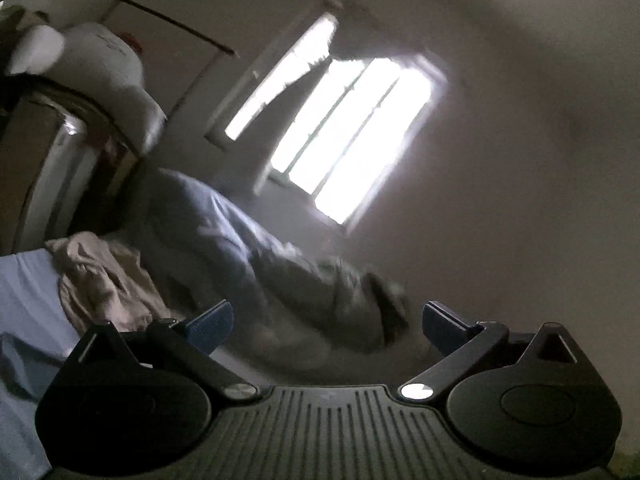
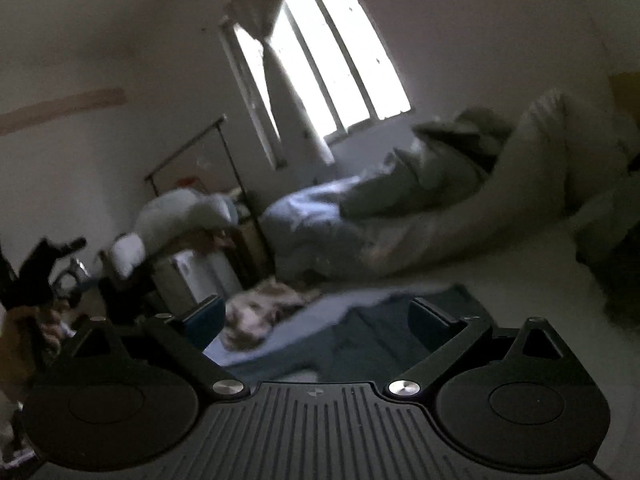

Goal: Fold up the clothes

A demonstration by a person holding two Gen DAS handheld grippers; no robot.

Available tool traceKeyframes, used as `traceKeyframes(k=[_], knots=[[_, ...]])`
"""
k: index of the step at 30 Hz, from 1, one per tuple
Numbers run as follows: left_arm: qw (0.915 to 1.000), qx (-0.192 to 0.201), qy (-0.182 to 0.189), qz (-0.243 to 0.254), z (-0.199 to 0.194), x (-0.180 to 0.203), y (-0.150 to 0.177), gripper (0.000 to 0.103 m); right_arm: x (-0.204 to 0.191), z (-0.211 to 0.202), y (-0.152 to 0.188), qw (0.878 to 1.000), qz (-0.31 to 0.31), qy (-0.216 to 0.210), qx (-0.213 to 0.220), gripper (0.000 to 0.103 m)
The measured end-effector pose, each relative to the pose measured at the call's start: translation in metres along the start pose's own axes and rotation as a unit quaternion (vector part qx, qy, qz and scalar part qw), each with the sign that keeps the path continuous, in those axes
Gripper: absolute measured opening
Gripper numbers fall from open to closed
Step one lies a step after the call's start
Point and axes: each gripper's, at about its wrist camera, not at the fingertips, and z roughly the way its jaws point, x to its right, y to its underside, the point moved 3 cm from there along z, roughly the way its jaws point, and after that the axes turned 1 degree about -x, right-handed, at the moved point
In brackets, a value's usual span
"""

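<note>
Toward the near left of the left wrist view, a crumpled beige garment [image 1: 102, 280] lies in a heap on the blue bed sheet [image 1: 24, 288], just left of and beyond the left gripper [image 1: 326, 320]. That gripper has its jaws spread wide with nothing between them; its blue-padded fingertips [image 1: 212, 326] frame only a blurred mound of bluish-grey bedding [image 1: 224, 240] that runs slantwise from far left to near right under a bright window [image 1: 336, 132]. The view is strongly tilted, so this hand looks rolled to one side and pointing roughly level across the bed, not down at the cloth.

Further right, in the right wrist view, the same heap shows as a pale, blurred bundle just beyond the left fingertip of the right gripper [image 2: 316, 320]. A darker teal garment [image 2: 360, 344] lies spread flat directly below and between the right gripper's fingers, its long axis seeming to run from near left to far right along the sheet. These jaws are also wide apart and hold nothing. At the far left edge of this view the other handheld gripper is a dark shape, well apart.

By my judgement the teal cloth is nearest the right hand, which tips slightly downward toward it; the beige heap is nearer the left. Either grasp calls for the hand to pitch down and level its roll first. Blur hides hems and corners.
</note>
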Motion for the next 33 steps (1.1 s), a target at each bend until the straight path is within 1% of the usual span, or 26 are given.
traceKeyframes(k=[2, 7, 10, 11, 13, 15, 16, 17, 18, 20, 21, 22, 23, 24, 26, 28, 31, 33], knots=[[0.9995, -0.021, 0.002, 0.023, 0.004, 0.012, 0.015, 0.103, 0.007, 0.002, 0.018, 1.0, 0.002, 0.001, -0.021, 0.099], [0.996, -0.076, 0.017, 0.044, 0.016, 0.027, 0.055, 0.103, 0.009, 0.021, 0.051, 0.998, 0.023, 0.0, -0.065, 0.099], [0.9936, -0.097, 0.027, 0.053, 0.026, 0.026, 0.071, 0.103, 0.005, 0.027, 0.059, 0.996, 0.006, 0.011, -0.087, 0.099], [0.9929, -0.1, 0.029, 0.057, 0.03, 0.026, 0.073, 0.103, -0.002, 0.026, 0.061, 0.996, -0.004, 0.016, -0.091, 0.099], [0.992, -0.105, 0.032, 0.063, 0.036, 0.024, 0.078, 0.103, -0.003, 0.034, 0.063, 0.995, -0.013, 0.027, -0.096, 0.098], [0.9906, -0.115, 0.039, 0.065, 0.045, 0.021, 0.085, 0.103, -0.001, 0.04, 0.063, 0.995, -0.008, 0.032, -0.099, 0.098], [0.9896, -0.121, 0.041, 0.065, 0.05, 0.019, 0.088, 0.103, -0.003, 0.038, 0.064, 0.994, -0.007, 0.032, -0.102, 0.098], [0.9886, -0.128, 0.044, 0.066, 0.056, 0.017, 0.092, 0.103, -0.011, 0.024, 0.064, 0.993, -0.014, 0.03, -0.11, 0.097], [0.988, -0.132, 0.043, 0.068, 0.058, 0.017, 0.095, 0.103, -0.013, 0.024, 0.068, 0.992, -0.026, 0.031, -0.118, 0.096], [0.987, -0.138, 0.039, 0.073, 0.061, 0.018, 0.1, 0.103, -0.016, 0.032, 0.078, 0.988, -0.04, 0.031, -0.144, 0.09], [0.9864, -0.141, 0.037, 0.076, 0.063, 0.019, 0.103, 0.103, -0.018, 0.034, 0.082, 0.986, -0.041, 0.029, -0.157, 0.083], [0.9864, -0.138, 0.034, 0.082, 0.063, 0.02, 0.102, 0.103, -0.019, 0.037, 0.086, 0.984, -0.042, 0.026, -0.171, 0.078], [0.9864, -0.133, 0.03, 0.091, 0.063, 0.021, 0.099, 0.103, -0.019, 0.04, 0.087, 0.983, -0.039, 0.022, -0.179, 0.075], [0.9864, -0.126, 0.028, 0.101, 0.061, 0.023, 0.096, 0.103, -0.019, 0.042, 0.086, 0.983, -0.035, 0.019, -0.182, 0.073], [0.9867, -0.111, 0.019, 0.117, 0.059, 0.025, 0.088, 0.103, -0.017, 0.043, 0.079, 0.983, -0.034, 0.008, -0.181, 0.073], [0.9877, -0.101, 0.013, 0.119, 0.06, 0.022, 0.086, 0.103, -0.01, 0.036, 0.063, 0.985, -0.041, 0.012, -0.168, 0.073], [0.9895, -0.094, 0.005, 0.11, 0.065, 0.016, 0.09, 0.103, 0.021, 0.029, 0.037, 0.989, -0.032, 0.05, -0.138, 0.074], [0.9897, -0.104, -0.002, 0.099, 0.072, 0.014, 0.099, 0.103, 0.042, 0.025, 0.023, 0.989, -0.022, 0.078, -0.121, 0.074]])
